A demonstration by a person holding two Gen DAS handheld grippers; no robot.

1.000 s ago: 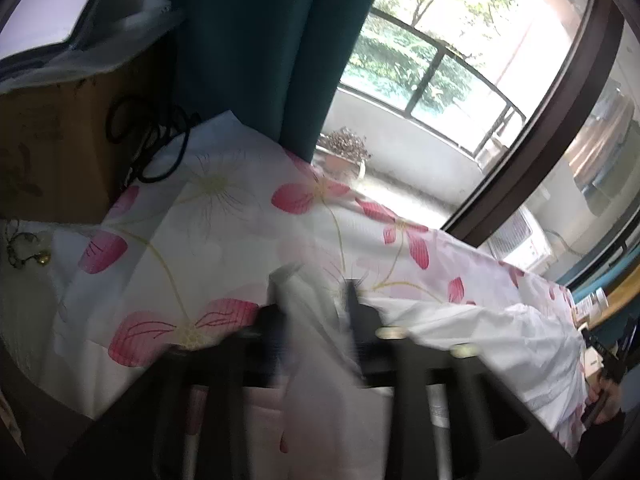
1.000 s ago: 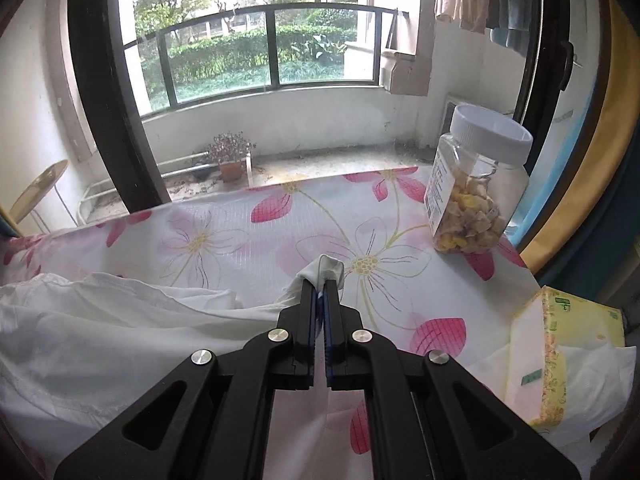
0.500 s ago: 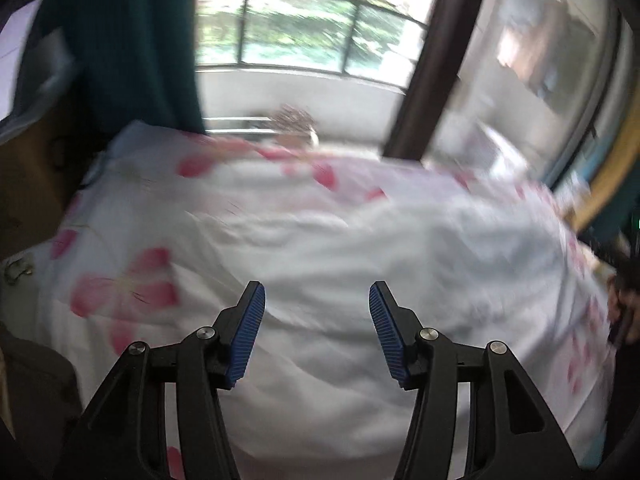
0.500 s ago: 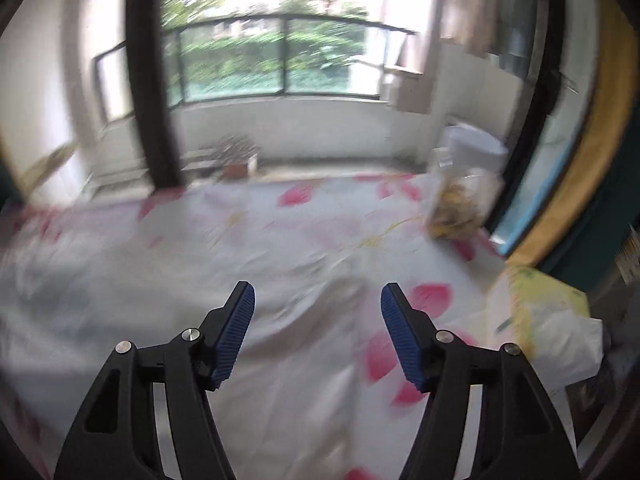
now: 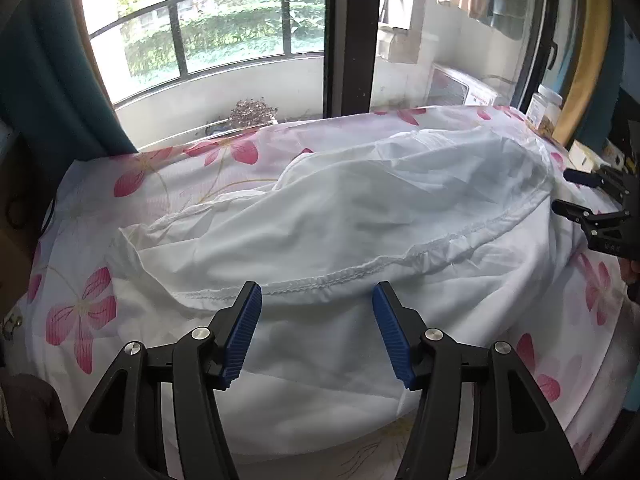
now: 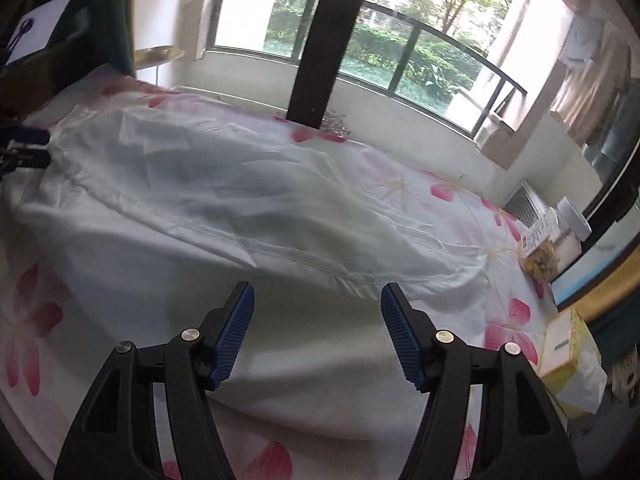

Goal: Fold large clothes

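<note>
While both grippers hang over the work surface, the white garment (image 5: 360, 216) lies spread across the middle of a table covered by a floral cloth (image 5: 80, 312), white with pink petals and thin yellow stems. The garment is a thin, slightly translucent woven fabric, crumpled into soft ridges, with a gathered, stitched hem running in a long curve across its near side; one layer is folded over another, the hem marking the edge of the upper layer. The left gripper (image 5: 317, 334) stands wide, its jaws having just been opening, with nothing between its ribbed blue pads (image 5: 242, 334); the hem lies just beyond the fingertips. The right gripper (image 6: 318, 334) also stands wide and grips nothing, its jaws having just been opening, the blue ribbed pads (image 6: 234, 334) over plain white fabric short of the stitched edge. Both have black angular plastic arms with silver screw heads. In the left wrist view the right gripper appears at the far right edge of the table, beside the garment's end. A clear plastic jar (image 6: 554, 236) with a white lid and yellow contents stands at the table's far right corner, well apart from the garment, and a yellow tissue box (image 6: 564, 352) sits near the right edge. Behind the table runs a dark window frame (image 5: 352, 36) and a curved balcony railing.
</note>
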